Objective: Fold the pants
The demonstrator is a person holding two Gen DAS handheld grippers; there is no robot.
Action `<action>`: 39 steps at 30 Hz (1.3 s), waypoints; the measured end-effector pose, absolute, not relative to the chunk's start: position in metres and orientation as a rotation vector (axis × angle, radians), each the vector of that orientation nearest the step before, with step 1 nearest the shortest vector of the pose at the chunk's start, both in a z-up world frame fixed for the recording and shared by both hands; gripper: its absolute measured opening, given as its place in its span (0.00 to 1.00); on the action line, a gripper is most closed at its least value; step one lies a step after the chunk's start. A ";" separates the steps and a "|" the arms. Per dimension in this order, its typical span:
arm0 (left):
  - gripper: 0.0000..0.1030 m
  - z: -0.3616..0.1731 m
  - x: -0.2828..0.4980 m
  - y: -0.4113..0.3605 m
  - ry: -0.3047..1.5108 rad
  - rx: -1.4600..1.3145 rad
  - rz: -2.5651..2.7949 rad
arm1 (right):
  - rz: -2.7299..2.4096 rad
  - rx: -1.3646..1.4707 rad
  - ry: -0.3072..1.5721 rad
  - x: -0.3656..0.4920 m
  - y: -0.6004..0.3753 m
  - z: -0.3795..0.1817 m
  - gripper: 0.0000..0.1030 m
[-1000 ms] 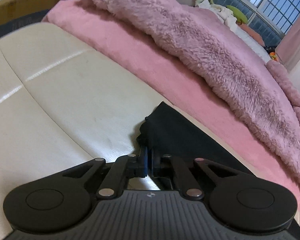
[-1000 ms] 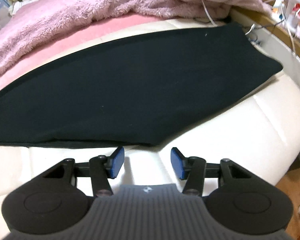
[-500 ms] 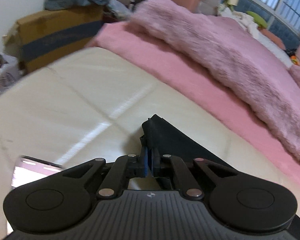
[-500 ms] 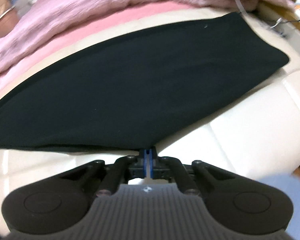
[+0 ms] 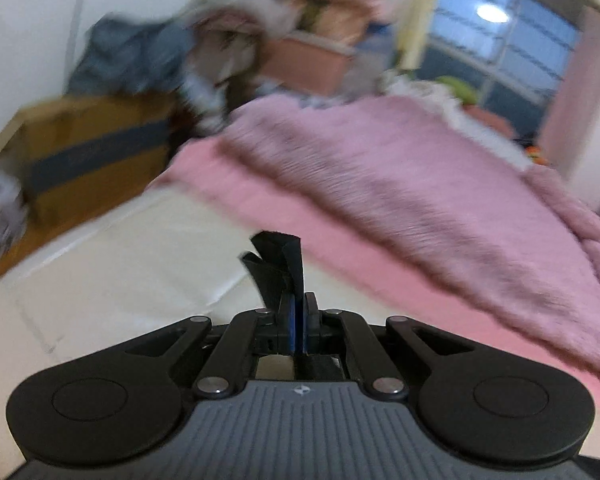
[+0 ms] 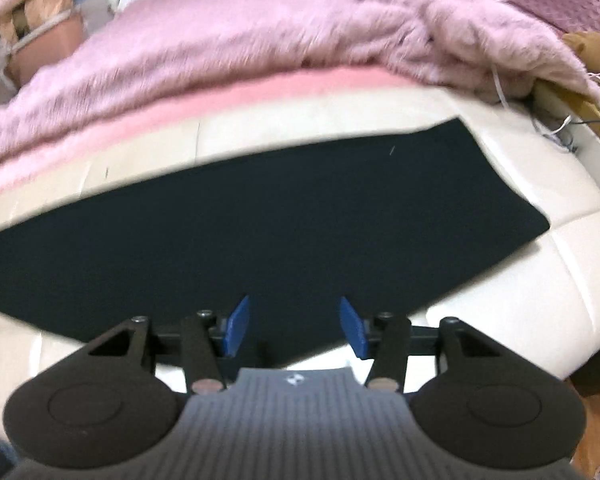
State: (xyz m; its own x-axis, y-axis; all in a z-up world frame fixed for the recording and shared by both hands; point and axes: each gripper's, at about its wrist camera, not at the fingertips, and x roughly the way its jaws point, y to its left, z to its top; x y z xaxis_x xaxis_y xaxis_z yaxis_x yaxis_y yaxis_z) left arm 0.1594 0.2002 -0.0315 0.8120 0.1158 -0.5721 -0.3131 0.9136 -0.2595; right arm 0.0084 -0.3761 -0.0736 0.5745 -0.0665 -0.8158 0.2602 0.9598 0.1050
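Observation:
The black pants [image 6: 280, 232] lie spread flat across the cream mattress [image 6: 540, 280], their waist end to the right. My right gripper [image 6: 296, 320] hovers over their near edge. Its jaws are opening, and the blue pads stand apart with flat fabric beneath them and nothing pinched. In the left wrist view my left gripper [image 5: 298, 304] is shut on a bunched corner of the pants [image 5: 276, 260]. That corner sticks up past the fingertips, lifted well above the mattress [image 5: 120, 280]. This view is blurred by motion.
A fluffy pink blanket [image 5: 420, 200] is heaped along the far side of the bed over a pink sheet [image 6: 260, 92]. A cardboard box [image 5: 80, 160] with clothes piled on it stands beyond the bed's left end. Cables [image 6: 556, 128] hang at the right corner.
My left gripper has risen and tilted up, lifting its corner of the pants off the mattress. My right gripper was open, shut half a second ago, and now stands open over the pants' edge.

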 end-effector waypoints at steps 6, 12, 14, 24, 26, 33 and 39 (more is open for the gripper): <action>0.02 0.013 0.160 0.094 0.462 -0.180 0.054 | -0.159 0.280 0.876 0.019 -0.390 -0.069 0.46; 0.02 0.007 0.170 -0.025 0.440 0.004 -0.121 | -0.100 0.352 0.859 0.028 -0.400 -0.077 0.46; 0.02 -0.011 0.170 -0.065 0.470 0.049 -0.183 | -0.079 0.373 0.849 0.028 -0.401 -0.079 0.47; 0.03 -0.148 0.137 -0.172 0.838 0.244 -0.483 | -0.061 0.460 0.893 0.028 -0.402 -0.107 0.49; 0.10 -0.153 0.140 -0.164 0.908 0.200 -0.528 | -0.056 0.468 0.906 0.026 -0.399 -0.114 0.49; 0.43 -0.137 0.151 -0.142 0.936 0.028 -0.583 | 0.015 0.471 0.895 0.035 -0.383 -0.124 0.43; 0.47 -0.142 0.172 -0.155 0.984 0.101 -0.597 | 0.078 0.427 0.896 0.050 -0.361 -0.131 0.22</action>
